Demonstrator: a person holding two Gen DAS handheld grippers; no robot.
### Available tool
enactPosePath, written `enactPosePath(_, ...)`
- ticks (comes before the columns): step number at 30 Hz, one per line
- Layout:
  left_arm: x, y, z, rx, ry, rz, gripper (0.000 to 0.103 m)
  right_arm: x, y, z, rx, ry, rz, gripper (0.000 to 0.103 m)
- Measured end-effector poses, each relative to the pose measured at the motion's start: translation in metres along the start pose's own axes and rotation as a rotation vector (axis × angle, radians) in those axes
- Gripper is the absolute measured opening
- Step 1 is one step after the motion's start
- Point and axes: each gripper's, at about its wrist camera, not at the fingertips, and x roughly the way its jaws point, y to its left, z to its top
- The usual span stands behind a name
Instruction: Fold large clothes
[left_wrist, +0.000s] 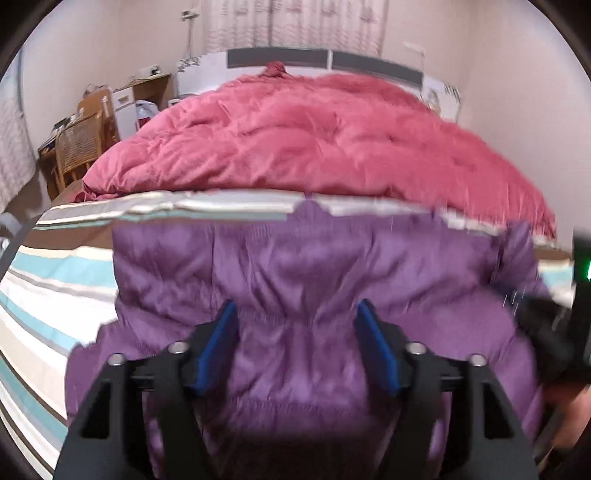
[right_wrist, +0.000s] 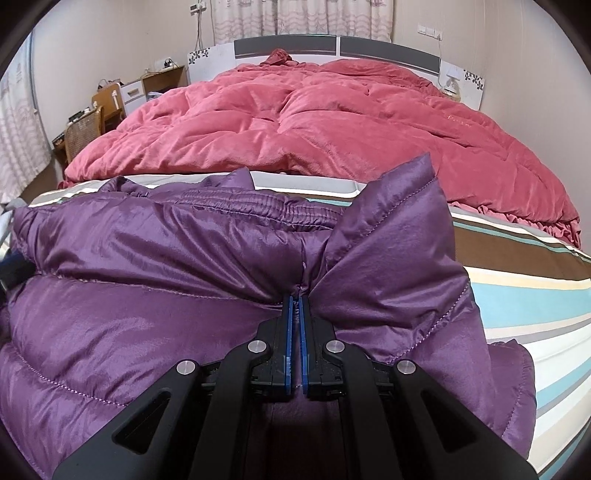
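Observation:
A purple padded jacket (left_wrist: 303, 280) lies on the striped bed sheet (left_wrist: 55, 288). My left gripper (left_wrist: 297, 314) stands open just above it, its blue pads (left_wrist: 221, 339) wide apart with the jacket's fabric lying between them, untouched by either pad. In the right wrist view the same purple jacket (right_wrist: 147, 295) fills the lower frame, and my right gripper (right_wrist: 295, 306) is shut on a pinch of its fabric, from which a flap rises at the right. The right gripper's body shows dark at the right edge of the left wrist view.
A pink quilt (right_wrist: 314, 125) is heaped over the far half of the bed, up to the headboard (right_wrist: 332, 46). A wicker chair (right_wrist: 83, 134) and a wooden desk (right_wrist: 162, 79) stand at the left wall. Bare striped sheet (right_wrist: 535, 295) shows to the right.

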Motion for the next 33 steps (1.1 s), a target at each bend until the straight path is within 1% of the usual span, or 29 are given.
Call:
enactPosePath(3, 0.015, -0.01, 0.015, 0.095, 0.005, 0.11, 0.072, 0.0, -0.001, 0.0, 0.004, -0.002, 0.004, 0.003)
enactPosePath(4, 0.028, -0.011, 0.015, 0.133, 0.025, 0.149, 0.073, 0.0, -0.001, 0.0, 0.003, -0.002, 0.003, 0.003)
enactPosePath(5, 0.036, -0.009, 0.014, 0.144, 0.042, 0.166, 0.074, 0.0, -0.001, 0.0, 0.003, -0.003, 0.002, 0.003)
enactPosePath(6, 0.042, -0.005, 0.012, 0.135, 0.05, 0.162, 0.075, 0.0, -0.001, 0.0, 0.003, -0.003, 0.003, 0.003)
enactPosePath(7, 0.045, 0.0, 0.009, 0.108, 0.044, 0.141, 0.076, 0.0, -0.001, 0.0, 0.003, -0.003, 0.003, 0.003)
enactPosePath(8, 0.047, 0.005, 0.004, 0.078, 0.028, 0.124, 0.076, 0.0, -0.001, 0.0, 0.002, -0.004, 0.002, 0.003)
enactPosePath(9, 0.048, 0.006, -0.001, 0.07, 0.012, 0.125, 0.076, 0.0, -0.001, 0.0, 0.001, -0.005, 0.001, 0.003)
enactPosePath(13, 0.052, 0.001, -0.007, 0.088, 0.001, 0.162, 0.077, 0.0, 0.0, -0.001, -0.002, -0.005, -0.005, 0.003)
enactPosePath(18, 0.049, 0.002, -0.007, 0.088, 0.014, 0.159, 0.077, -0.002, 0.001, 0.002, -0.015, 0.006, -0.011, 0.003)
enactPosePath(19, 0.047, 0.0, -0.006, 0.096, 0.019, 0.164, 0.082, -0.004, 0.001, 0.004, -0.026, 0.017, -0.012, 0.003)
enactPosePath(20, 0.042, 0.0, -0.004, 0.106, 0.03, 0.176, 0.086, -0.006, 0.003, 0.007, -0.036, 0.03, -0.014, 0.003)
enactPosePath(21, 0.037, 0.0, -0.003, 0.108, 0.031, 0.172, 0.089, -0.012, 0.004, 0.011, -0.039, 0.031, -0.005, 0.003)
enactPosePath(23, 0.022, 0.001, 0.0, 0.096, 0.001, 0.134, 0.095, -0.025, 0.007, 0.019, -0.023, 0.0, 0.036, 0.003)
enactPosePath(24, 0.017, 0.0, 0.002, 0.087, -0.015, 0.131, 0.097, -0.03, 0.01, 0.026, -0.012, -0.018, 0.051, 0.003)
enactPosePath(25, 0.014, -0.001, 0.004, 0.081, -0.023, 0.138, 0.097, -0.035, 0.014, 0.034, 0.0, -0.038, 0.073, 0.003)
enactPosePath(26, 0.012, -0.004, 0.008, 0.079, -0.027, 0.14, 0.098, -0.035, 0.019, 0.041, 0.003, -0.04, 0.092, 0.003)
enactPosePath(27, 0.013, -0.006, 0.01, 0.081, -0.032, 0.14, 0.1, -0.031, 0.026, 0.046, -0.005, -0.03, 0.099, 0.003)
enactPosePath(28, 0.015, -0.009, 0.011, 0.089, -0.036, 0.148, 0.101, -0.025, 0.032, 0.049, -0.016, -0.017, 0.093, 0.003)
enactPosePath(30, 0.029, -0.014, 0.008, 0.132, 0.0, 0.178, 0.101, -0.012, 0.04, 0.05, -0.025, 0.015, 0.093, 0.003)
enactPosePath(31, 0.038, -0.014, 0.003, 0.145, 0.022, 0.181, 0.101, -0.004, 0.044, 0.048, -0.035, 0.022, 0.083, 0.003)
enactPosePath(33, 0.043, -0.007, -0.004, 0.103, 0.018, 0.151, 0.101, 0.004, 0.049, 0.042, -0.039, 0.023, 0.086, 0.003)
